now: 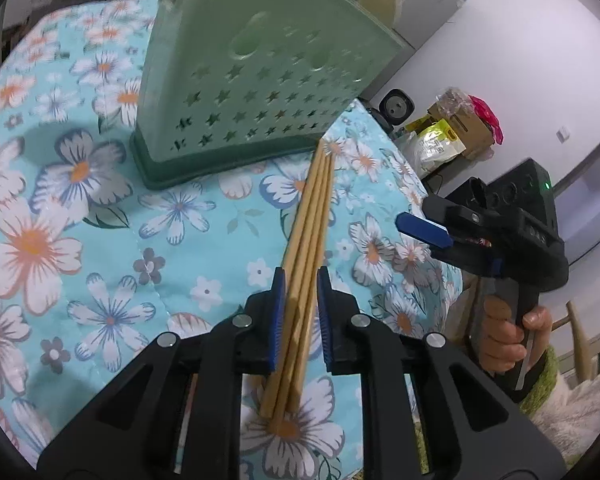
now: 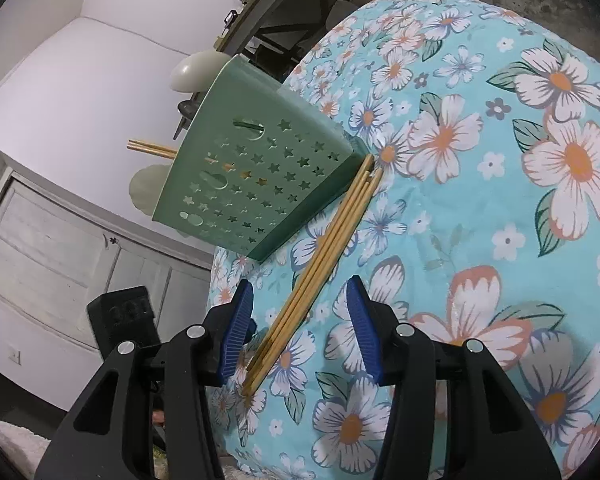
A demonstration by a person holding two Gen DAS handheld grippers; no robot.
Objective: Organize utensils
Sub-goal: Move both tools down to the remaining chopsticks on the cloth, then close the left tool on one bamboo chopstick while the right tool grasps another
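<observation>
A bundle of wooden chopsticks [image 1: 306, 248] lies on the floral tablecloth, its far tips touching the base of a green star-punched utensil holder [image 1: 252, 80]. My left gripper [image 1: 302, 280] has its blue pads closed around the bundle near its near end. In the right wrist view the same chopsticks [image 2: 320, 256] run between the open jaws of my right gripper [image 2: 300, 292] without touching the pads. The holder [image 2: 260, 176] stands at the table's edge and holds other chopsticks [image 2: 148, 147] and pale spoons [image 2: 188, 70]. The right gripper also shows in the left wrist view [image 1: 424, 230].
The floral tablecloth [image 2: 480, 200] covers a round table that drops off close to the holder. A speaker [image 1: 396, 106], bags and a cardboard box [image 1: 460, 128] sit on the floor beyond. White cabinets [image 2: 60, 248] stand behind.
</observation>
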